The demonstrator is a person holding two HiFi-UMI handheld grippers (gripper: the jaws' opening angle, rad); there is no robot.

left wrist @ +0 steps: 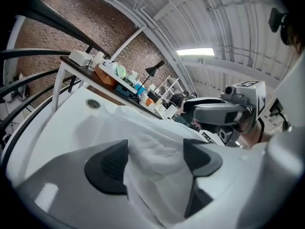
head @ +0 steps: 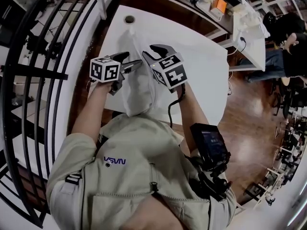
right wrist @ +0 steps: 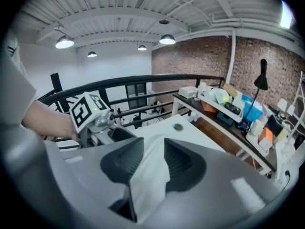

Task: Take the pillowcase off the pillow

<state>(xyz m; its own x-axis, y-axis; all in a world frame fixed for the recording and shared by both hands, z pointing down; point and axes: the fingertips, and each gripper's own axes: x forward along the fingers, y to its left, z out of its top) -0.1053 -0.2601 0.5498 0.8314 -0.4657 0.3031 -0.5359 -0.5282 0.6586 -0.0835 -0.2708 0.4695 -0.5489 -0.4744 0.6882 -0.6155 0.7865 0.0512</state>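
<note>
Though creased and bunched along its whole length, lies stretched lengthwise down the white table as a long white pillowcase, from just short of the round cable hole at the far end back to the near edge, up against the person's beige jacket. Cannot tell from the folds whether filled or empty. Runs as a thick wad between the widely spread jaws of the left gripper, unsqueezed. Runs too as a thin folded strip through the narrower gap of the right gripper, parted jaws not clamping it. Side by side over the cloth, close to the person, both grippers. Further out: black curved railing off the table's left side, brown wooden floor to the right, cluttered workbench past the far corner, black desk lamp standing at it before a brick wall.
</note>
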